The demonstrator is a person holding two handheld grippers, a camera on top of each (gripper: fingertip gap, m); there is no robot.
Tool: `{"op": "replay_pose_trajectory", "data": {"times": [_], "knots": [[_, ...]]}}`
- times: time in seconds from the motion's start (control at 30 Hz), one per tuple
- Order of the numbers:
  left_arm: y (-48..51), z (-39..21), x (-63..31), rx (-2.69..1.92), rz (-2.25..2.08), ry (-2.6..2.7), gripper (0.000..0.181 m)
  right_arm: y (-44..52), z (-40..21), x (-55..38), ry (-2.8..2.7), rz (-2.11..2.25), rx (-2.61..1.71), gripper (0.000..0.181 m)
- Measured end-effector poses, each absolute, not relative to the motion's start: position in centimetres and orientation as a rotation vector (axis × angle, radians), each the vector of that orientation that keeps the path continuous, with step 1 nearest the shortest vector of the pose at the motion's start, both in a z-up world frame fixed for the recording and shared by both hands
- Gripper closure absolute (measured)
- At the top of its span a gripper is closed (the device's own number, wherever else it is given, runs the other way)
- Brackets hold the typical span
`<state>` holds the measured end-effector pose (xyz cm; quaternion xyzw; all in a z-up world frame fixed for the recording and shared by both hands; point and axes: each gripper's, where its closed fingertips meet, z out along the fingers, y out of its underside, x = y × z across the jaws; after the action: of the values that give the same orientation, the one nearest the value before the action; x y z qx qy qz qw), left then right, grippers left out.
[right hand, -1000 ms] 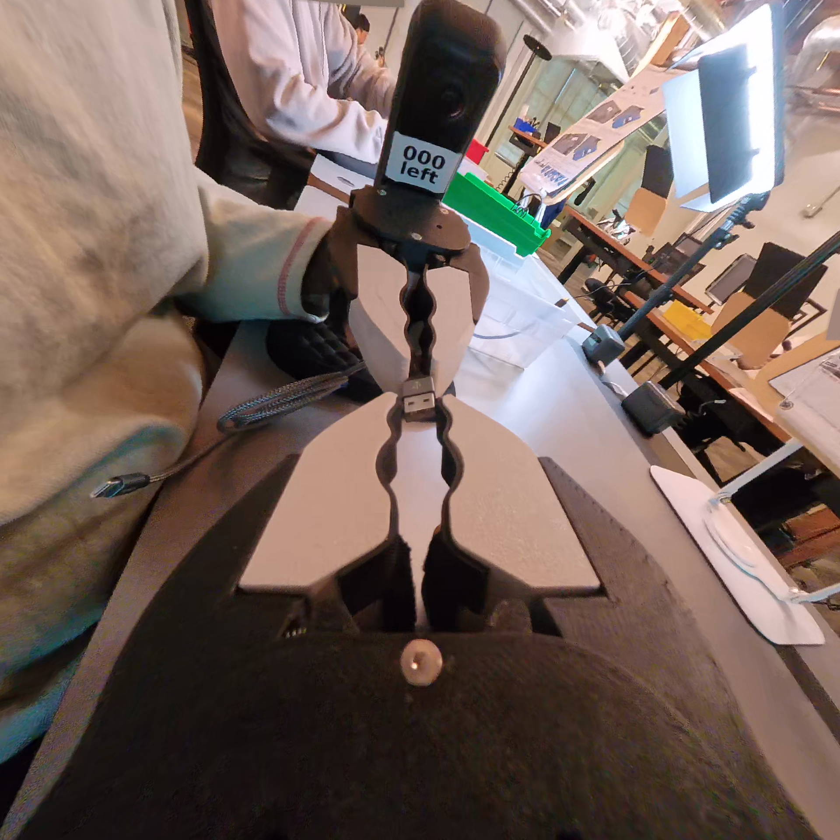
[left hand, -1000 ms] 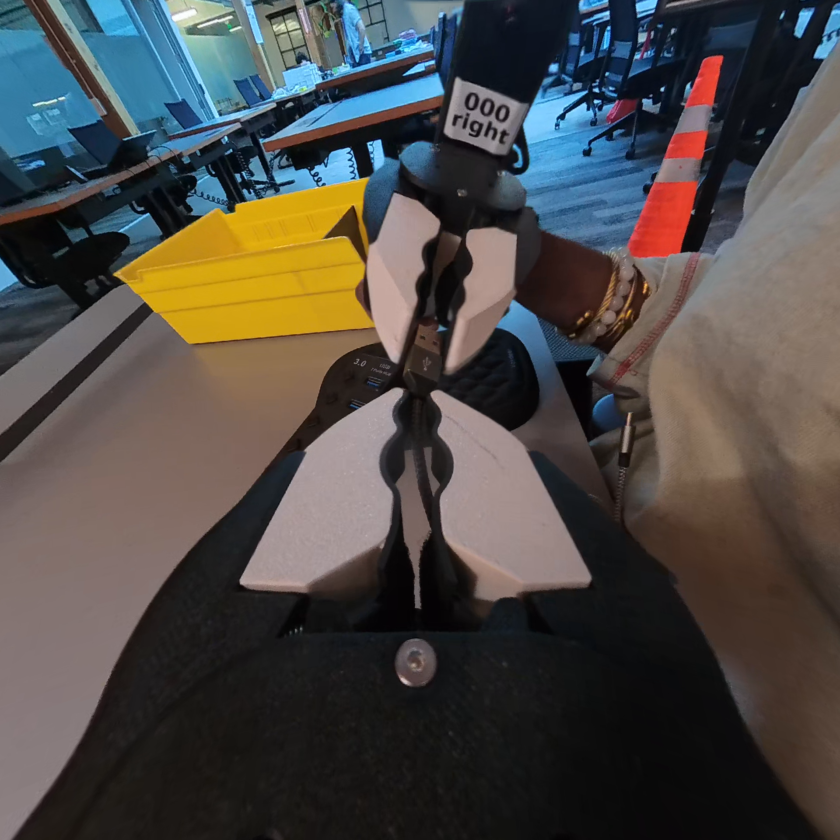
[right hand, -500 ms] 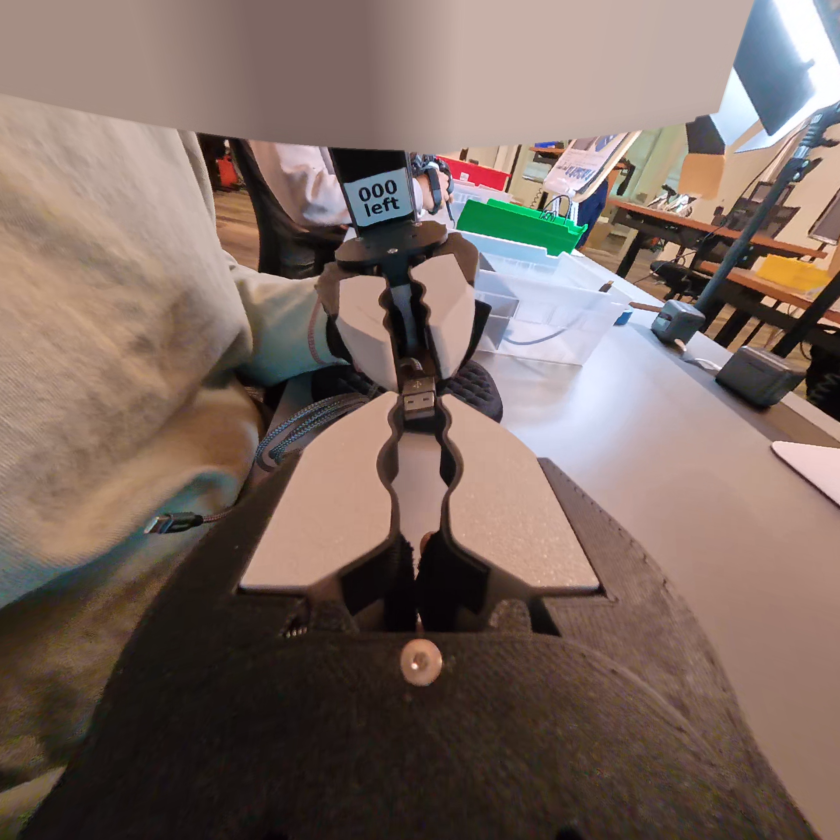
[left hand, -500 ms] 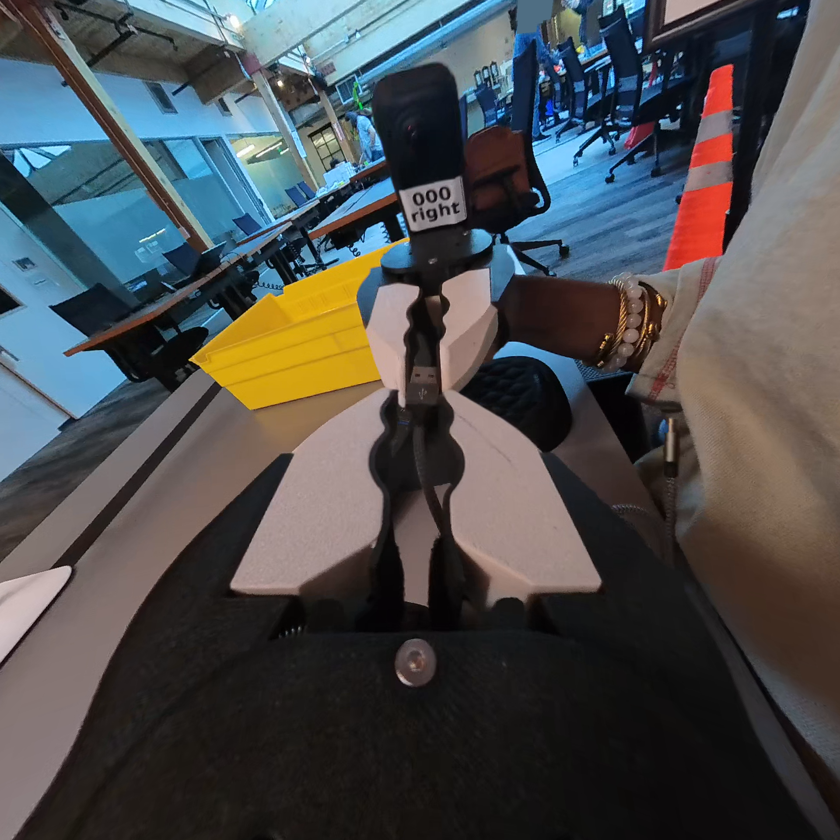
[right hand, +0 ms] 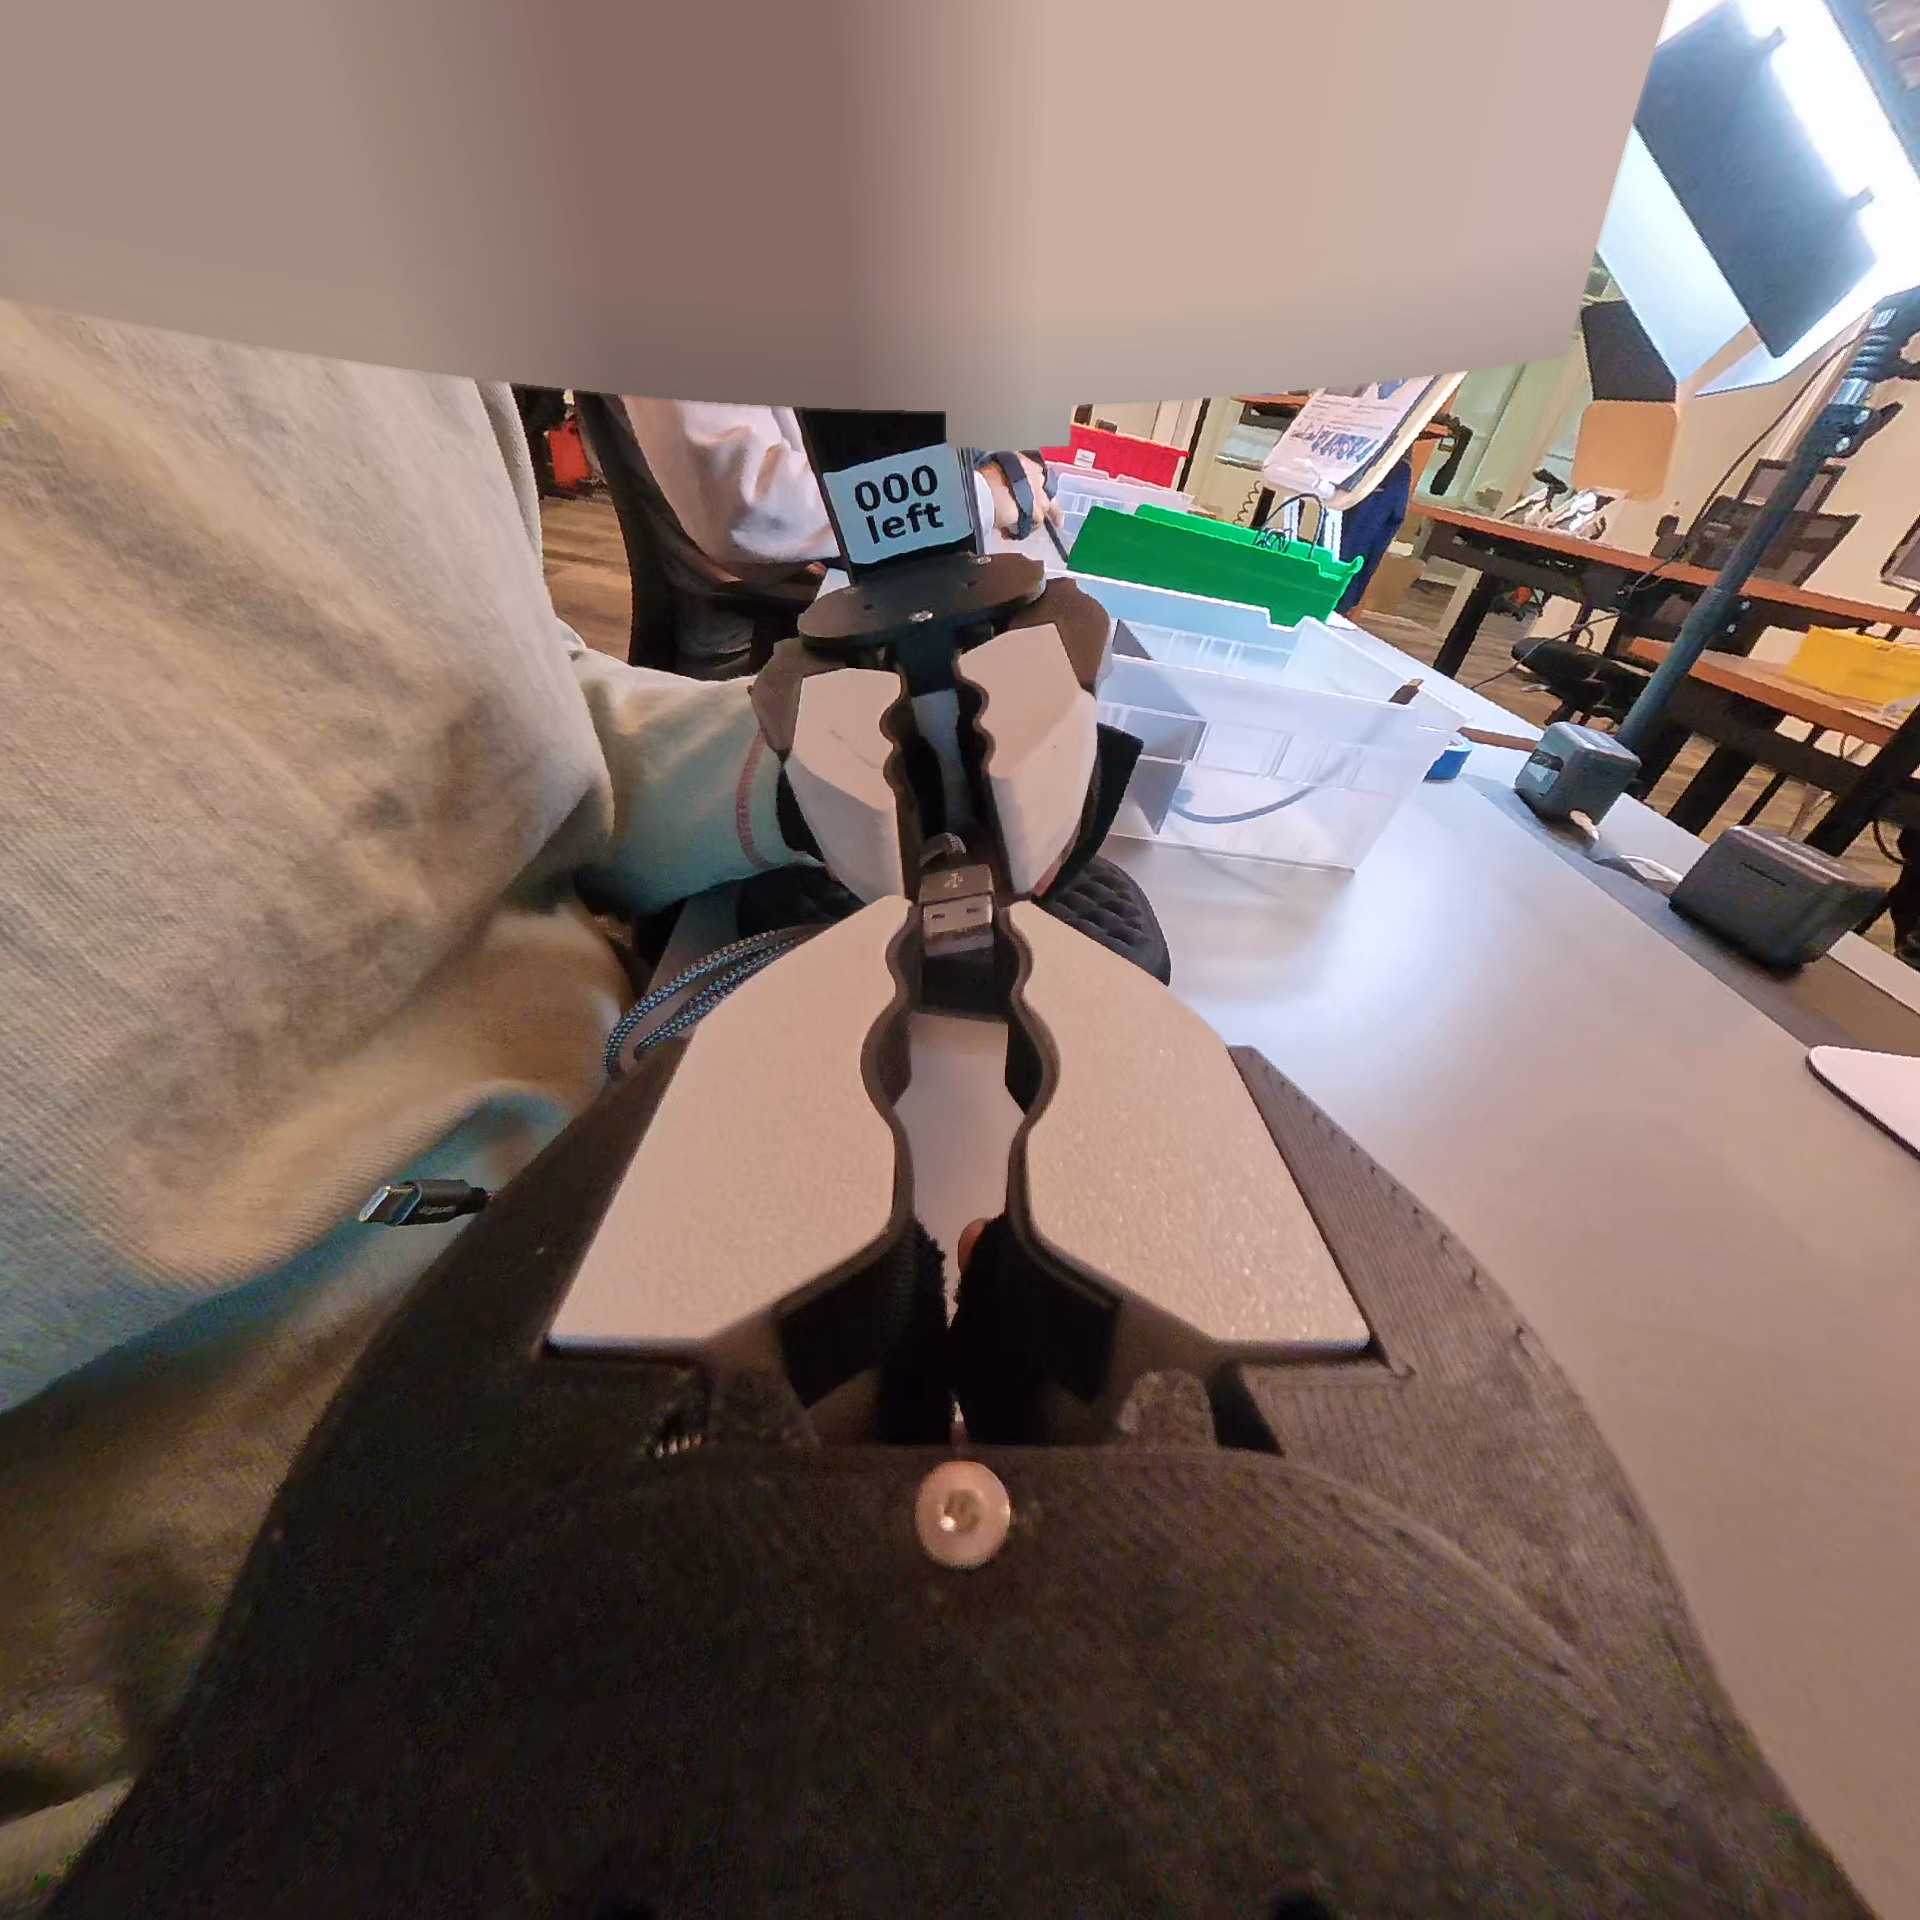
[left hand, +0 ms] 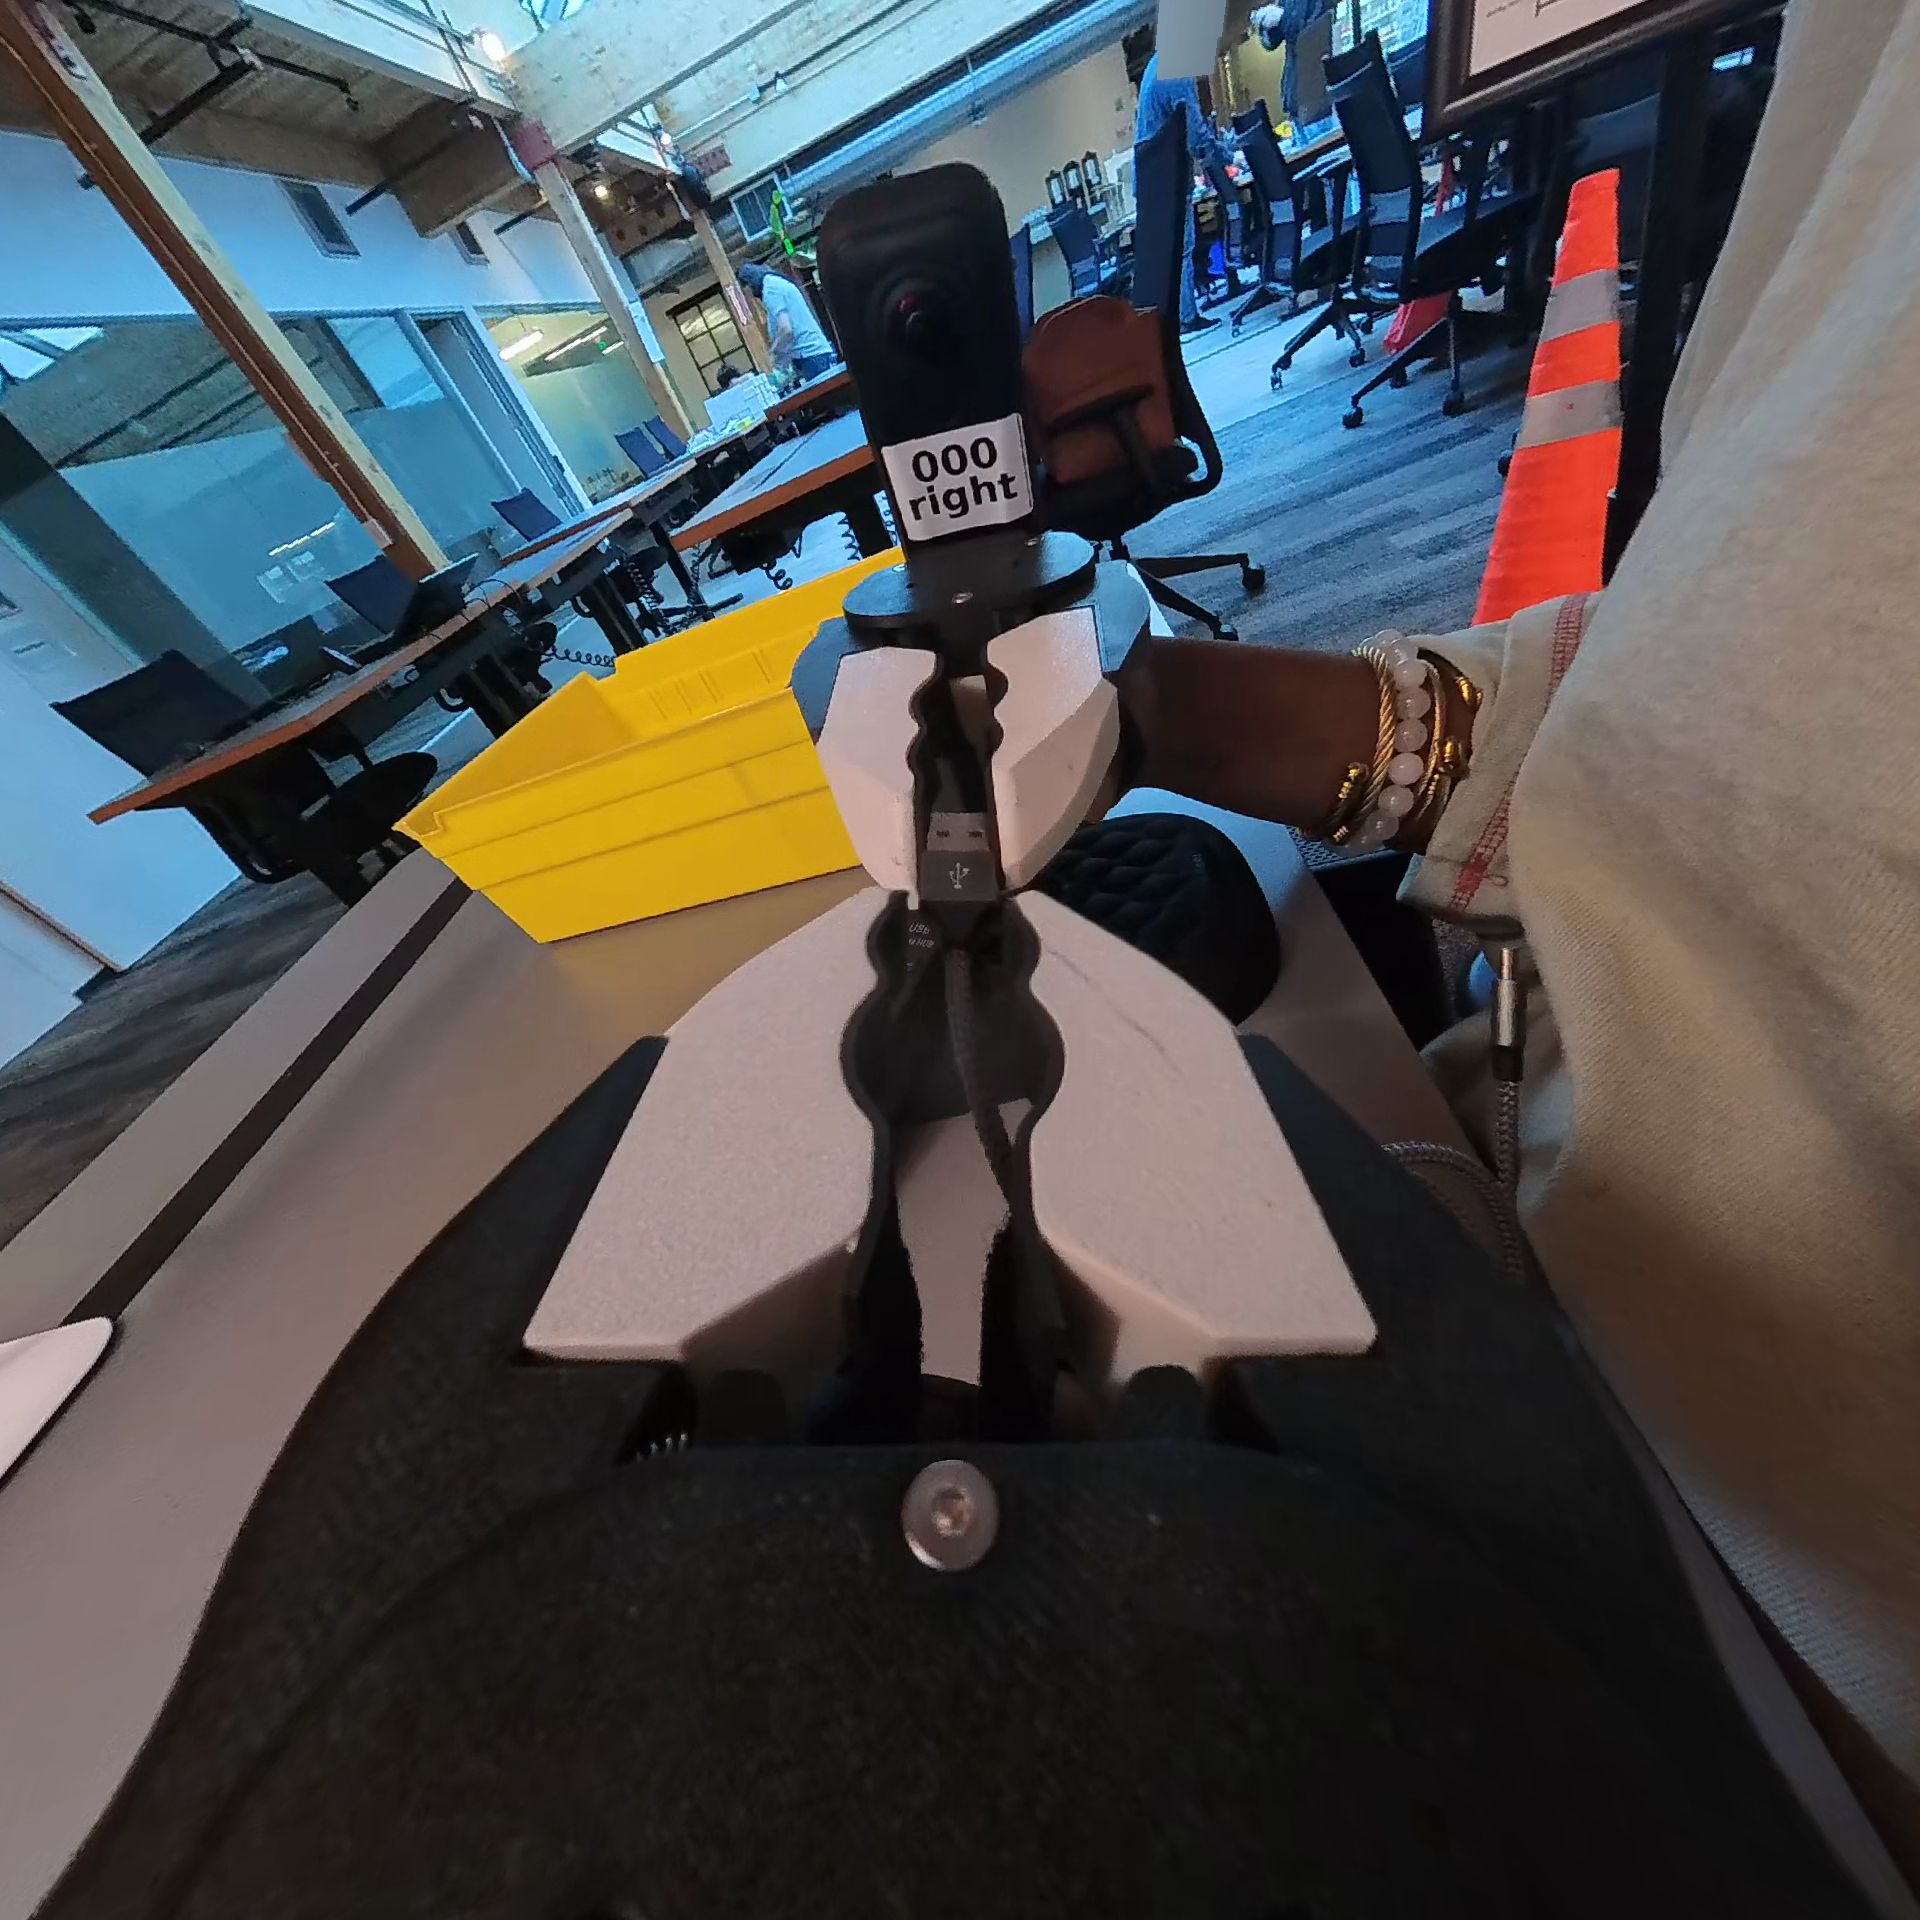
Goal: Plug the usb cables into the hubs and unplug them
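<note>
A black braided USB cable [left hand: 971,1049] runs between the fingers of my left gripper [left hand: 954,920], which is shut on it just behind its plug [left hand: 956,875]. My right gripper [right hand: 954,925] faces the left one tip to tip and is shut on the plug's metal end [right hand: 956,923]. Both are held above the table. The cable's other connector [left hand: 1503,1003] hangs free by the person's sweater and also shows in the right wrist view [right hand: 421,1203]. A bit of the black hub [left hand: 916,940] shows through the gap between my left fingers.
A black quilted pad [left hand: 1164,899] lies under the grippers. A yellow bin [left hand: 644,810] stands at the table's far end in the left wrist view. A clear bin [right hand: 1278,769], a green bin [right hand: 1205,561] and grey boxes [right hand: 1766,904] stand on the table. The person's torso [right hand: 260,831] is close.
Both grippers have risen and levelled out, staying tip to tip on the plug. The hub on the table has dropped almost out of sight beneath them.
</note>
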<state>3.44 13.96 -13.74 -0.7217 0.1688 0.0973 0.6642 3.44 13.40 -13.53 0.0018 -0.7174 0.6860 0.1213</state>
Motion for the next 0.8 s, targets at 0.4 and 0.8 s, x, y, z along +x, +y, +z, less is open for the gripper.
{"op": "replay_pose_trajectory", "data": {"times": [0.4, 0.8], "knots": [[13.9, -14.1, 2.6, -1.726, 0.233, 0.325, 0.167, 16.8, -13.6, 2.6, -2.115, 1.769, -0.152, 0.147], [12.2, -14.3, -0.7, -1.830, 0.328, 0.158, 0.168, 23.9, -22.5, -0.2, -2.425, 1.194, -0.790, 0.097]]}}
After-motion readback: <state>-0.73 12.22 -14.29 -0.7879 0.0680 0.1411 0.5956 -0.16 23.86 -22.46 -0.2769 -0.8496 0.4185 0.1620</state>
